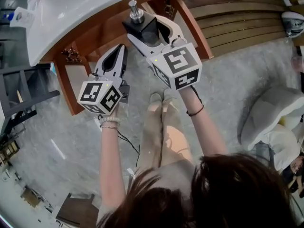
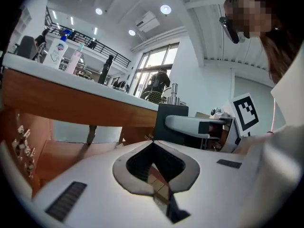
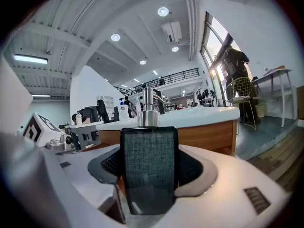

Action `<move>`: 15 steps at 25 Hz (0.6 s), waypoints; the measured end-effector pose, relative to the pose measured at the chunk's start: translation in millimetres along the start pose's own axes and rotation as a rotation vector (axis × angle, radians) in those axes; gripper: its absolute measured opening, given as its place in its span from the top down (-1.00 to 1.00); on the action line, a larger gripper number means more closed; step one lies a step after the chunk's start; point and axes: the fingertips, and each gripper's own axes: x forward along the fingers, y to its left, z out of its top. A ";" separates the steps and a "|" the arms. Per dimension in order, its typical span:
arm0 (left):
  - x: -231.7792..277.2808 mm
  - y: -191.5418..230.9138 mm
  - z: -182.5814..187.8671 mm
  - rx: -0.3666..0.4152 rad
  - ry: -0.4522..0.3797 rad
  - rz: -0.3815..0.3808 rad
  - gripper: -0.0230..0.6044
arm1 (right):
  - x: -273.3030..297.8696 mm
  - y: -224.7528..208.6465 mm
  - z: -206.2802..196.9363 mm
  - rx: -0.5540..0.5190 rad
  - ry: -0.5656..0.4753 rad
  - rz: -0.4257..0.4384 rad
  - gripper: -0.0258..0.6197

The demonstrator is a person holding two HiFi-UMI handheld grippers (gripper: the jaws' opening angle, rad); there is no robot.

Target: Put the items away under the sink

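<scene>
Black soap dispenser [image 3: 148, 170] clamped in my right tool [image 1: 147, 28]; left tool [image 1: 118, 51] closed, empty. Carry step. Next I'd go low, into the wood cabinet [image 1: 95, 32].

Bottle's [image 3: 148, 170] shiny metal pump [image 3: 148, 118], wooden cabinet [image 3: 209, 133]

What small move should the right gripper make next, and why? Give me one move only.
Probably ease the right gripper forward and a little lower, toward the open wooden cabinet under the sink. Its jaws are closed on the upright dark soap dispenser, which hangs in front of the opening and is not yet inside.
</scene>
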 end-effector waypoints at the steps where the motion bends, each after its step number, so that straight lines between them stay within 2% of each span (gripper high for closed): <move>1: 1.9 1.4 -6.3 -0.003 0.004 0.002 0.93 | 1.3 -1.5 -7.6 0.004 0.000 -0.002 -0.07; 10: 28.9 31.1 -56.1 -0.025 -0.007 0.019 0.93 | 25.1 -18.6 -64.3 -0.017 0.013 -0.004 -0.07; 15: 49.0 50.1 -77.9 -0.005 -0.023 0.016 0.93 | 43.8 -30.4 -93.6 -0.036 0.003 -0.005 -0.07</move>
